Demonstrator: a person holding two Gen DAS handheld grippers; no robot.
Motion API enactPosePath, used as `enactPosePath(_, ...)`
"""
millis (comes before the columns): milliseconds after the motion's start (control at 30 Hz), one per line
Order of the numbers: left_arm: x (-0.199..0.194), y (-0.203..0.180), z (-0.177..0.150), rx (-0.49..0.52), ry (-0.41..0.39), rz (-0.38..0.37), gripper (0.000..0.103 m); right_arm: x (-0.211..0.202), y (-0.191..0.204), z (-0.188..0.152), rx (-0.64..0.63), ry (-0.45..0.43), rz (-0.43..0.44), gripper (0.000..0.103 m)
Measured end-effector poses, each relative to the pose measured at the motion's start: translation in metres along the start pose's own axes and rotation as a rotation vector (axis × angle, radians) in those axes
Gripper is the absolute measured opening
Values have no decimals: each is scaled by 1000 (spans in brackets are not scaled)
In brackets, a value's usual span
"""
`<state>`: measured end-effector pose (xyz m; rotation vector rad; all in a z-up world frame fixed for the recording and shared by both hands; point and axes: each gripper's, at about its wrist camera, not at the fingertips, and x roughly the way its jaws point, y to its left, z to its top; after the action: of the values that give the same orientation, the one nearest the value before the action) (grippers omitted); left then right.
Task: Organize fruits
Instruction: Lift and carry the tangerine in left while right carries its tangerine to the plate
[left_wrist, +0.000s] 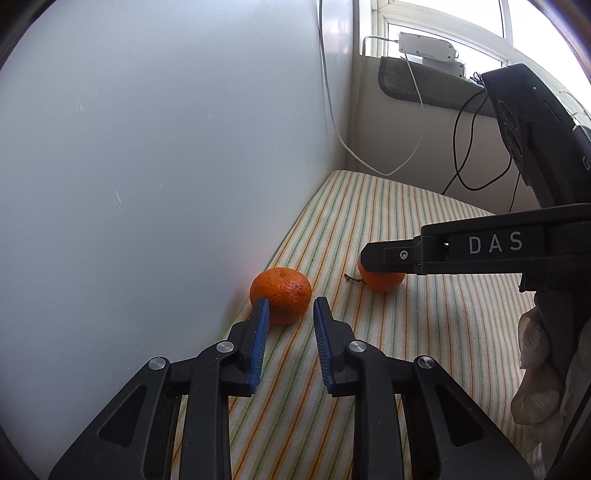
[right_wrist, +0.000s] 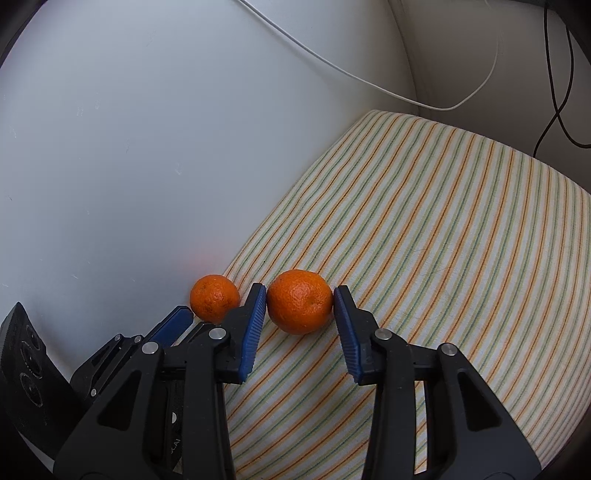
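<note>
Two orange tangerines lie on a striped cloth (left_wrist: 388, 229). The left tangerine (left_wrist: 280, 295) sits by the white wall; it also shows in the right wrist view (right_wrist: 214, 302). My left gripper (left_wrist: 291, 308) is open just in front of it, left finger beside the fruit. The right tangerine (right_wrist: 300, 301) sits between the blue pads of my right gripper (right_wrist: 300, 295), which are at its sides or touching. In the left wrist view this tangerine (left_wrist: 382, 280) is partly hidden behind the right gripper's finger (left_wrist: 391, 254).
A white wall (left_wrist: 147, 166) runs along the cloth's left edge. White and black cables (left_wrist: 406, 158) hang at the back corner below a window sill. The striped cloth (right_wrist: 443, 240) stretches to the right. A gloved hand (left_wrist: 539, 369) shows at right.
</note>
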<state>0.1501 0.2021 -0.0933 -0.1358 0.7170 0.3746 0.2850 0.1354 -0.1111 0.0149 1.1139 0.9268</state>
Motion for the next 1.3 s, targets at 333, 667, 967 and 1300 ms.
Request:
enactPosePath(333,32,-8,7,28,107,97,35,0,-4,-2,4,-9,14,40)
enactPosePath(667,27,-5,6,22,88,56,33,-16,-8,-10,27,-35,29,39)
enactPosePath(967,8,-14,2,19,58,-16,33,-52,-5,-16,19,-77,17,39)
enactPosePath(1300,-41,-43,1,39,-10,-130,33,-116,6,-34,-20,-141,-24,39)
